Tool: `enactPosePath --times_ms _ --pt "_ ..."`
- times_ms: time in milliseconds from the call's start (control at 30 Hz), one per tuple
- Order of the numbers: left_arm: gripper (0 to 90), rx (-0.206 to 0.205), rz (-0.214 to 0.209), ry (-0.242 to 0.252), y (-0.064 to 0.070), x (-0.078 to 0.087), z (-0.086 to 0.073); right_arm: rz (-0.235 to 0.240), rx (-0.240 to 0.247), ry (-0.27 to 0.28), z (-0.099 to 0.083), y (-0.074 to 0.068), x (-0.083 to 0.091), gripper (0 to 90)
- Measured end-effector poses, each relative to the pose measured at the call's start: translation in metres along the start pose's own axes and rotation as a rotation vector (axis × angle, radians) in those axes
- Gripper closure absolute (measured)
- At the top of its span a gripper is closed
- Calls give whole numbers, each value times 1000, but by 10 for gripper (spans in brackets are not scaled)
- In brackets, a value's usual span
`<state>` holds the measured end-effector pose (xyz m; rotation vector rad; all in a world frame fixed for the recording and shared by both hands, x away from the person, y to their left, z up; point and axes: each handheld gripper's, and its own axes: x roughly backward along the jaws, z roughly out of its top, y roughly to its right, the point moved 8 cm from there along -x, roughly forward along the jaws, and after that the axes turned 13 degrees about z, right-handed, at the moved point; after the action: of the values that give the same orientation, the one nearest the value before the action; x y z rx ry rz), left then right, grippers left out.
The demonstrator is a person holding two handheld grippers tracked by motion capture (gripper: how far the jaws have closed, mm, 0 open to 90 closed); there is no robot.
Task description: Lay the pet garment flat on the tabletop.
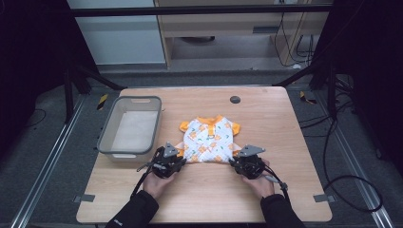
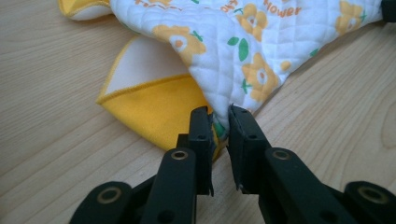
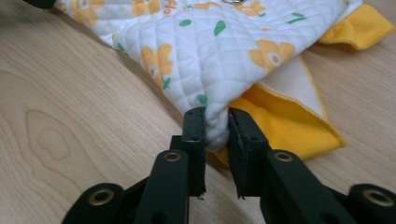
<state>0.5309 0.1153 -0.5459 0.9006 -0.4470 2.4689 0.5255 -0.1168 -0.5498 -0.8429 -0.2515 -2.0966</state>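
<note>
High view: one small quilted shirt (image 1: pixel 209 140) lies mid-desk (image 1: pixel 285 123), one grey bin (image 1: pixel 107 137) just to its left. Two grippers: left hand-held gripper (image 2: pixel 218 119) & right hand-held gripper (image 3: pixel 216 122), each nipped tight on a near hem corner, prob. to lift or fold evenly. Orange lining shows at both pinched corners.

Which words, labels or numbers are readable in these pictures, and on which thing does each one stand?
"lower": orange print on the quilted baby shirt, top edge of the left gripper view; the word's start is cut off.
Orange letters beside it, perhaps "at": cropped, not surely readable.
Orange letters on the same shirt in the right gripper view: cropped, unreadable.
Small white mark on the person's left sleeve, high view: too small to read.
</note>
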Motion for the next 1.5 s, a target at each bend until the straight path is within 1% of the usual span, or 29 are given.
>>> enactPosePath --times_ms 167,267,300,367,400,433,467,533,667,733,767,800,833,867,900,967,1033,1067,1100,1133,1167,1200,1267,1300,1333,1367,1400,1467,1500 --pt "827 8 -29 36 3 11 6 46 -31 29 6 -5 11 821" --pt "830 8 -58 77 7 30 10 68 -40 52 7 -9 21 823" --pt "830 8 -58 77 7 30 10 68 -40 52 7 -9 21 823" --pt "830 2 -70 101 10 42 11 83 -39 72 8 -14 30 823" --pt "831 0 -84 123 12 52 12 103 -37 95 9 -19 41 824" --pt "832 0 -84 123 12 52 12 103 -37 95 9 -19 41 824" --pt "832 6 -99 135 14 59 13 107 -32 112 10 -22 47 824" --pt "833 15 -126 158 17 74 15 136 -32 155 14 -32 65 824" --pt "834 21 -128 184 18 83 22 154 -41 180 22 -39 78 825" --pt "833 45 -109 181 13 79 32 139 -51 183 29 -35 78 824" --pt "833 45 -109 181 13 79 32 139 -51 183 29 -35 78 824" --pt "833 71 -91 168 6 70 38 126 -89 181 36 -26 74 823" --pt "832 71 -91 168 6 70 38 126 -89 181 36 -26 74 823" --pt "831 114 -74 147 -1 58 44 118 -138 161 41 -14 66 822" --pt "830 114 -74 147 -1 58 44 118 -138 161 41 -14 66 822" --pt "829 142 -40 117 -9 42 48 110 -174 150 45 -3 56 819" --pt "825 173 -19 104 -16 29 49 76 -217 116 48 13 41 811" --pt "816 201 -17 97 -20 21 49 39 -232 107 48 26 28 800" --pt "816 212 -12 90 -22 16 48 39 -232 107 48 26 28 800" --pt "797 218 7 70 -25 3 45 10 -241 111 46 36 15 777" --pt "783 218 7 70 -25 3 45 10 -241 111 46 36 15 777" --pt "783 212 27 57 -27 -4 43 -6 -241 107 44 39 11 770" --pt "687 207 52 52 -28 -11 40 -38 -224 109 40 44 -3 733" --pt "687 210 58 55 -29 -11 40 -38 -224 109 40 44 -3 733" --pt "594 207 67 60 -31 -10 40 -36 -214 103 39 44 -4 715" --pt "594 203 69 68 -32 -9 40 -36 -214 103 39 44 -4 715" --pt "546 199 72 80 -33 -4 40 -38 -208 106 39 44 -3 696" --pt "456 210 53 104 -37 8 41 -50 -177 121 42 42 10 638" --pt "440 210 53 104 -37 8 41 -50 -177 121 42 42 10 638"
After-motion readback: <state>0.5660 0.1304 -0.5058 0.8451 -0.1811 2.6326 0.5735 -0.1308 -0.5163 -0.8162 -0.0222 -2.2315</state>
